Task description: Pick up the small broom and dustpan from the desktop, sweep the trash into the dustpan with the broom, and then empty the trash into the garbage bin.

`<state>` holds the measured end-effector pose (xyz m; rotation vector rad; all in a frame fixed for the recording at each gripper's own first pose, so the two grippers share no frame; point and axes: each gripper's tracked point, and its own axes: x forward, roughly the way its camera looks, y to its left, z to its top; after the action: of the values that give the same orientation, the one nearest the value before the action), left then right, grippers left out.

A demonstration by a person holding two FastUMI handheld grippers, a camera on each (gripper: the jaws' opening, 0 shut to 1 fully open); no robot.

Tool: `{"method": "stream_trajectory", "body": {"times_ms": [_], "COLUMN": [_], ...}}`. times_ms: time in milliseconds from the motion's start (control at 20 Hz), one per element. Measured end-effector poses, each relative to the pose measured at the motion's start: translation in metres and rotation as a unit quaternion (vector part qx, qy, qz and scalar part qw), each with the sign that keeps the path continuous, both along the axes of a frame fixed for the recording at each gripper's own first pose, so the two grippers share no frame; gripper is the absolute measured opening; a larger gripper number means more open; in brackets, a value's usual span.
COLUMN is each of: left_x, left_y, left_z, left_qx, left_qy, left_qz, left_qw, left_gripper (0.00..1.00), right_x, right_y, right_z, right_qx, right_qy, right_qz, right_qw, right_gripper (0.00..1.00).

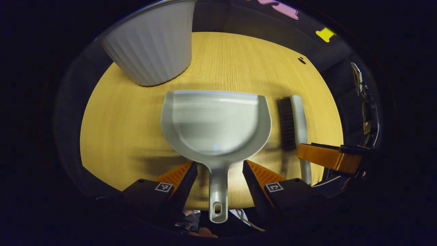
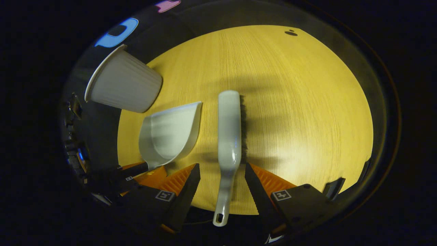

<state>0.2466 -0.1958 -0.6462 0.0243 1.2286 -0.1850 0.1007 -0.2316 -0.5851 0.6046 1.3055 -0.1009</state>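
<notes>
A pale grey dustpan (image 1: 215, 119) lies flat on the wooden desktop (image 1: 239, 58), with its mouth facing away from me. Its handle (image 1: 217, 191) runs back between the fingers of my left gripper (image 1: 219, 167), which stands open with a gap on each side. A small broom (image 2: 228, 136) lies to the right of the dustpan (image 2: 169, 133), its dark bristles (image 2: 243, 123) on its right side. The broom's handle lies between the fingers of my open right gripper (image 2: 222, 171), and neither finger touches it. The broom (image 1: 297, 123) and the right gripper (image 1: 327, 155) also appear in the left gripper view.
A white ribbed garbage bin (image 1: 153, 44) stands at the far left of the desktop, beyond the dustpan, and it is seen again as the bin (image 2: 123, 85). A small dark spot (image 2: 291, 32) marks the far edge. The desktop (image 2: 307, 102) is bare wood right of the broom.
</notes>
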Motion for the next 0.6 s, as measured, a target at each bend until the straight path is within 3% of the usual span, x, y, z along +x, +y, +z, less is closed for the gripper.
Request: {"method": "stream_trajectory", "body": {"times_ms": [150, 200, 300, 450, 600], "left_x": [0.001, 0.003, 0.006, 0.017, 0.017], "left_y": [-0.001, -0.003, -0.002, -0.002, -0.005], "left_z": [0.039, 0.050, 0.074, 0.126, 0.178], "left_qx": [-0.010, -0.024, -0.028, -0.031, -0.056], "left_qy": [-0.040, -0.052, -0.078, -0.169, -0.260], "left_qz": [-0.004, -0.002, 0.008, 0.003, -0.003], "left_qw": [0.999, 0.998, 0.997, 0.985, 0.964], "left_gripper": [0.81, 0.81, 0.81, 0.81, 0.81], "right_x": [0.012, 0.014, 0.022, 0.045, 0.074], "right_y": [-0.010, -0.012, -0.020, -0.038, -0.047], "right_z": [0.045, 0.064, 0.100, 0.150, 0.207], "right_qx": [-0.013, -0.020, -0.050, -0.122, -0.161], "right_qy": [-0.057, -0.080, -0.131, -0.225, -0.335], "right_qz": [-0.023, -0.028, -0.018, -0.006, -0.047], "right_qw": [0.998, 0.996, 0.990, 0.967, 0.927], "right_gripper": [0.87, 0.99, 0.99, 0.99, 0.99]}}
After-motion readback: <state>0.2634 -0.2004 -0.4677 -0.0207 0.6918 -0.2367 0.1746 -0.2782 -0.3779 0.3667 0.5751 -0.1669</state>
